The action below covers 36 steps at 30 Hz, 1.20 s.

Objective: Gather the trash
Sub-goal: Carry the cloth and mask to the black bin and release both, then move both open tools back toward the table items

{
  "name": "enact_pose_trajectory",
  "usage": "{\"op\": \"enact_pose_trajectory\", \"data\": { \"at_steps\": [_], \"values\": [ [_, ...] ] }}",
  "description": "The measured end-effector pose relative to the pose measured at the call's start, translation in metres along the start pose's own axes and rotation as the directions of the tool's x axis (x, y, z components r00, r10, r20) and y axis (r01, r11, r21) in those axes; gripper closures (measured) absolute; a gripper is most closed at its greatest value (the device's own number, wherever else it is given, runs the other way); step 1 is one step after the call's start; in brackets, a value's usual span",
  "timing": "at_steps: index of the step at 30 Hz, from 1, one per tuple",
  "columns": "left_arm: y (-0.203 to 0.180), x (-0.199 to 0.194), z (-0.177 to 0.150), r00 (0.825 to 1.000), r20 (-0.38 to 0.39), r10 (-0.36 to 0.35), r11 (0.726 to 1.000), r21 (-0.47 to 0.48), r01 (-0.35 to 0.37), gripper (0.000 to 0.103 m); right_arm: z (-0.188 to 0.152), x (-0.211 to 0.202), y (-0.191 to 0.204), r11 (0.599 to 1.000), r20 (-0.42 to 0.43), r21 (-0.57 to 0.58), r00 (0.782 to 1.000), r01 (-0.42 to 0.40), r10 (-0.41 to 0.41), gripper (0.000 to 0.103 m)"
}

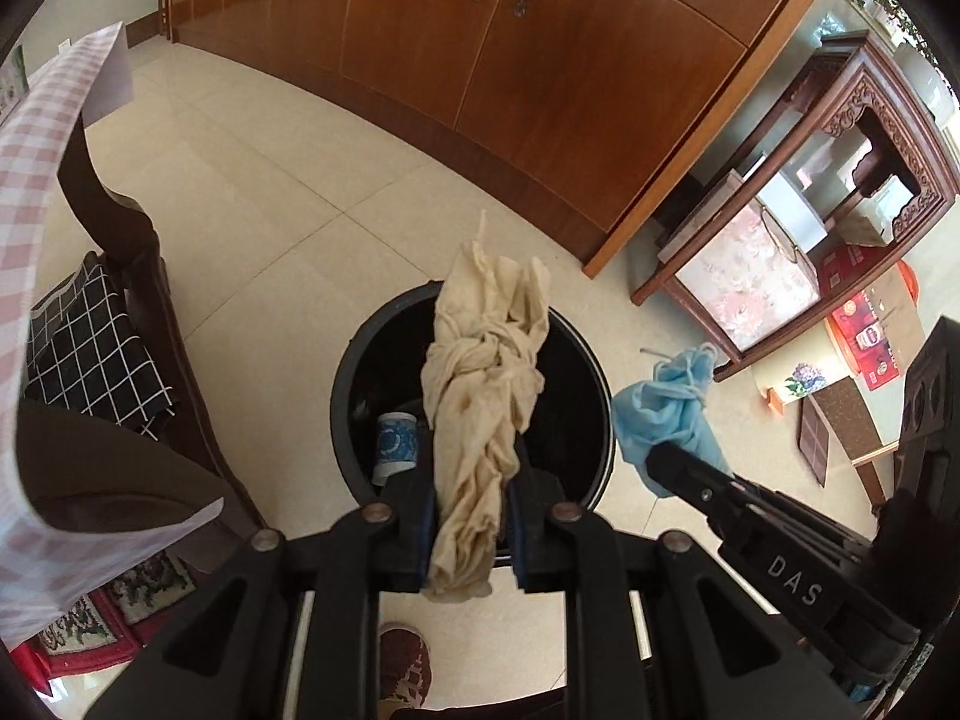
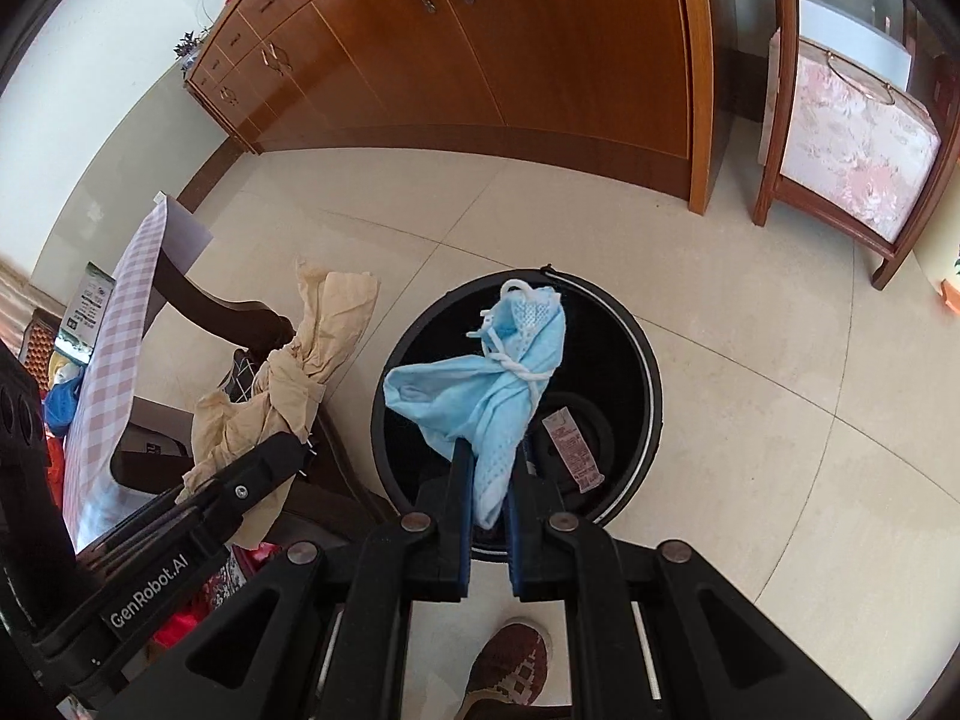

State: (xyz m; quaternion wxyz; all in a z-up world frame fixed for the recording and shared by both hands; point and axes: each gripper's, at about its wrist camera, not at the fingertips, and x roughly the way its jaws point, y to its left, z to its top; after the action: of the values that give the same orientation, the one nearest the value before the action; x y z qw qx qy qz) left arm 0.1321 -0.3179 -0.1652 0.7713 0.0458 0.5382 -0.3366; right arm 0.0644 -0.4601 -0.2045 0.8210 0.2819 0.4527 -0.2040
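Observation:
My left gripper is shut on a crumpled beige cloth and holds it above the round black trash bin on the floor. A blue-and-white paper cup lies inside the bin. My right gripper is shut on a blue face mask with white ear loops, held over the same bin. A pink wrapper lies in the bin. The mask and right gripper show at the right of the left wrist view; the cloth and left gripper at the left of the right wrist view.
A table with a pink checked cloth and a dark wooden chair stand left of the bin. A wooden cabinet runs along the back. A carved side table with a floral box stands right. My shoe is near the bin.

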Motion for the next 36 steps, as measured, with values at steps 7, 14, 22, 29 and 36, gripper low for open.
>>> {"op": "enact_pose_trajectory", "data": {
  "at_steps": [7, 14, 22, 29, 36],
  "values": [
    [-0.002, 0.02, 0.005, 0.999, -0.043, 0.024, 1.0, -0.012, -0.025, 0.077, 0.011, 0.022, -0.007, 1.0, -0.036, 0.011, 0.999, 0.029, -0.028, 0.093],
    [-0.003, 0.028, 0.012, 0.999, -0.038, 0.033, 0.999, -0.015, -0.034, 0.039, 0.017, 0.029, -0.009, 0.998, -0.039, 0.034, 0.998, 0.049, -0.048, 0.088],
    [0.001, 0.005, 0.018, 0.998, 0.024, 0.051, 0.999, -0.003, -0.051, 0.036, 0.016, 0.014, -0.011, 0.996, 0.006, 0.061, 0.998, 0.064, -0.064, 0.058],
    [0.0, -0.035, 0.021, 0.992, 0.109, 0.061, 0.997, 0.031, -0.064, 0.036, 0.011, -0.022, 0.003, 0.997, 0.066, 0.032, 0.995, 0.075, -0.077, 0.058],
    [0.008, -0.082, 0.019, 0.977, 0.195, 0.091, 0.996, 0.009, -0.094, 0.036, 0.007, -0.064, 0.033, 0.995, 0.141, -0.035, 0.986, 0.091, -0.085, 0.047]
  ]
}}
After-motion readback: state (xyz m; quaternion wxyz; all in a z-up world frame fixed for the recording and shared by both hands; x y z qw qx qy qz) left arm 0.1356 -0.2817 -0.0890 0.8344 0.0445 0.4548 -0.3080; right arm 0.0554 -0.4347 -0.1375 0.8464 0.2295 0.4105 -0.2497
